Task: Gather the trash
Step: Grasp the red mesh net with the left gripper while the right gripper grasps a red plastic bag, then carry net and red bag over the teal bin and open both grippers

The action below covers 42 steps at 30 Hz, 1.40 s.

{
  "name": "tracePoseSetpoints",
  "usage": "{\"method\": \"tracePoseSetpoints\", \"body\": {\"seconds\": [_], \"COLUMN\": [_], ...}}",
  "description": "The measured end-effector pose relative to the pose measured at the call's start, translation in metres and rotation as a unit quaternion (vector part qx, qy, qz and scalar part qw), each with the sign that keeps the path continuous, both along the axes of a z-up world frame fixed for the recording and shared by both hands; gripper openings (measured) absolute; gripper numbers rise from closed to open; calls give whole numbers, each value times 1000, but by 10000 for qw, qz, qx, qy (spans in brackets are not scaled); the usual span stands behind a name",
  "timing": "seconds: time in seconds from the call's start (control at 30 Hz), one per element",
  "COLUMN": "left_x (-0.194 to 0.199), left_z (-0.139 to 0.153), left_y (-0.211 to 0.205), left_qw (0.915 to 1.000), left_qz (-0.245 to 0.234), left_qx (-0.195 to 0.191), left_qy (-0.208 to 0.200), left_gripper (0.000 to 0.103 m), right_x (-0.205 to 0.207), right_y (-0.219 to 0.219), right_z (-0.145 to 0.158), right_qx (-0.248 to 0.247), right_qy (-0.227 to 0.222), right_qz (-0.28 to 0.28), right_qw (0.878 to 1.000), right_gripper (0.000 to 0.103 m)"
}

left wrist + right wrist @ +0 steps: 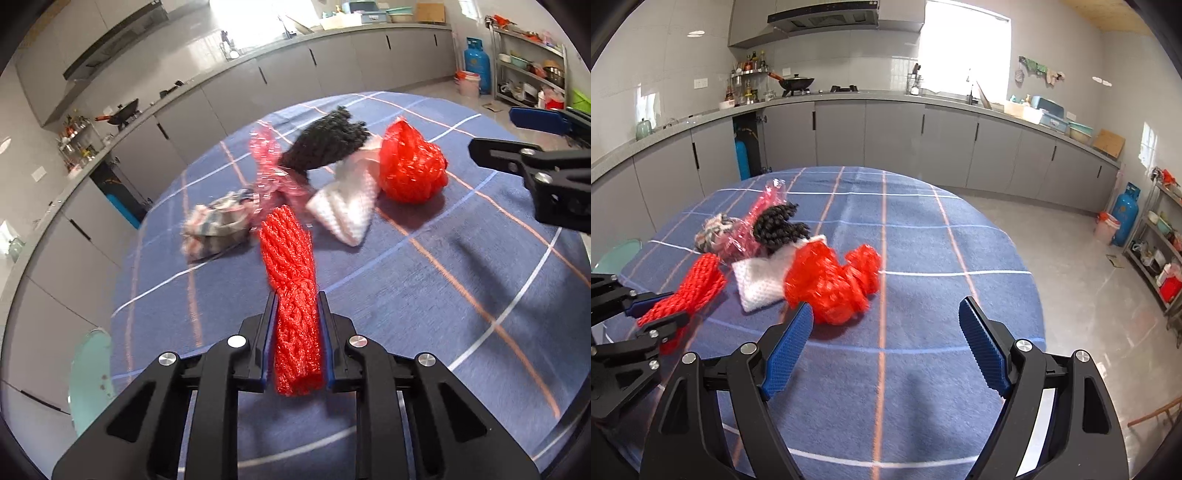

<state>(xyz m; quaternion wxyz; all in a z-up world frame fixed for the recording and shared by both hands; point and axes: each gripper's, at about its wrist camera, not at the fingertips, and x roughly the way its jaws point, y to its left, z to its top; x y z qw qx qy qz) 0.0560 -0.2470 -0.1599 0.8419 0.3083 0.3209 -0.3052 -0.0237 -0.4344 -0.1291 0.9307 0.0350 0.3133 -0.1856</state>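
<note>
Left tongs (297, 314) clench a red foam net sleeve (291, 280) over the blue checked table (461, 295); beyond it lie white foam netting (347, 210), black netting (325, 144), a crumpled red mesh bag (831, 284); right tongs (886, 332) gape

A round table's cloth (923, 258) is blue, crossed by a plaid of white and orange lines. On it lie a bright red foam net sleeve (291, 280), a crumpled red mesh bag (831, 284) at its three o'clock, a white ribbed foam sheet (757, 282), a black foam net (777, 225), a pink-and-clear speckled plastic wrapper (764, 206) and a grey-pink-white crumpled wad (713, 230). Both grippers are black with blue ridged pads (982, 350).
</note>
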Motion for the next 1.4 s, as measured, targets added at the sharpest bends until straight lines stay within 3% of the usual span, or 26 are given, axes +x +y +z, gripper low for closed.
{"method": "tracePoseSetpoints", "body": {"seconds": [0.33,0.5,0.57,0.67,0.77,0.83,1.17,1.4], "left_x": [31,51,56,60,61,62,61,60], "left_z": [21,29,31,29,29,32,48,57], "left_y": [50,65,69,73,75,78,98,115], "left_qw": [9939,9901,9896,9897,9902,9898,9847,9816], "left_qz": [869,1193,1237,1244,1217,1228,1460,1610], "left_qx": [-12,-145,-213,-270,-305,-341,-484,-593], "left_qy": [-671,-731,-709,-656,-614,-632,-819,-843], "left_gripper": [20,20,20,20,20,20,20,20], "right_x": [44,62,66,67,63,56,25,22], "right_y": [4,3,1,2,6,8,24,58], "right_z": [4,-6,-10,-18,-17,-14,18,37], "right_qx": [309,452,549,622,570,464,-82,-175], "right_qy": [116,346,489,678,661,618,255,24], "right_qz": [122,120,138,228,274,257,243,631], "right_qw": [9994,9983,9972,9955,9958,9967,9993,9979], "right_gripper": [80,77,53,29,15,12,10,10]}}
